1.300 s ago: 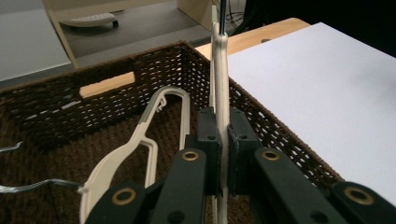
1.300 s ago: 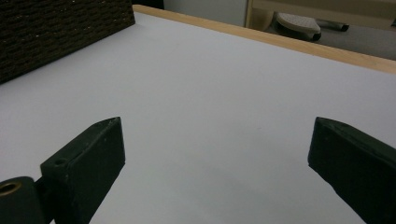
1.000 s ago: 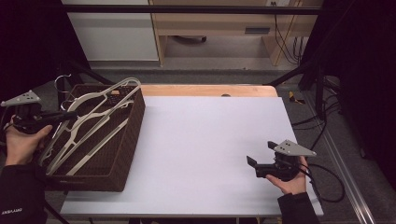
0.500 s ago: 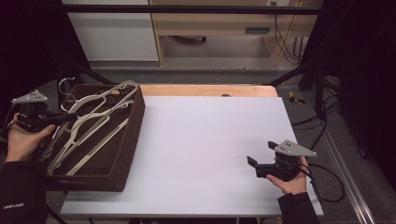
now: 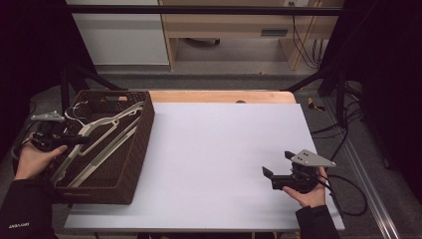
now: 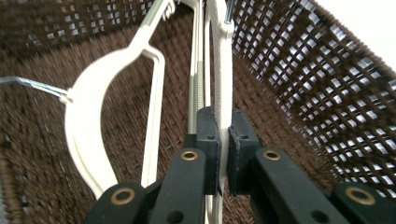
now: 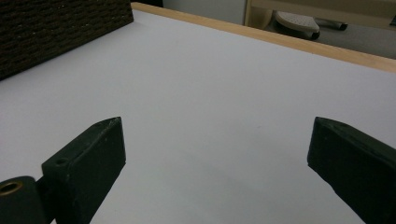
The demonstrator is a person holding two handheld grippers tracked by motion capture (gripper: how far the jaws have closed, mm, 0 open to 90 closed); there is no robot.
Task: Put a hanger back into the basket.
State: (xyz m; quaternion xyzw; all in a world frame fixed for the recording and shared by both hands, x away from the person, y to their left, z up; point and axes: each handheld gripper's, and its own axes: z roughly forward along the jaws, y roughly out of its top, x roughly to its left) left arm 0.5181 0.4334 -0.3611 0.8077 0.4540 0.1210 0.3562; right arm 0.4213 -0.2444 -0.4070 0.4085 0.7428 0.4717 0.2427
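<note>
The left gripper [image 6: 223, 140] pinches a hanger [image 6: 219, 70], ready to lift it from the basket [image 5: 137, 149] at the table's left edge. The right gripper [image 5: 276, 164] rests wide open, empty, near the right edge.

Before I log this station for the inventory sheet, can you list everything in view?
basket: one, dark brown woven, left end of the table
hangers: several, exact count unclear, cream plastic with metal hooks, lying in the basket
table: one, white top with a wooden far edge
left gripper: one, black, inside the basket, fingers shut on a hanger bar
right gripper: one, black, open, above the table's near right part, holding nothing
</note>
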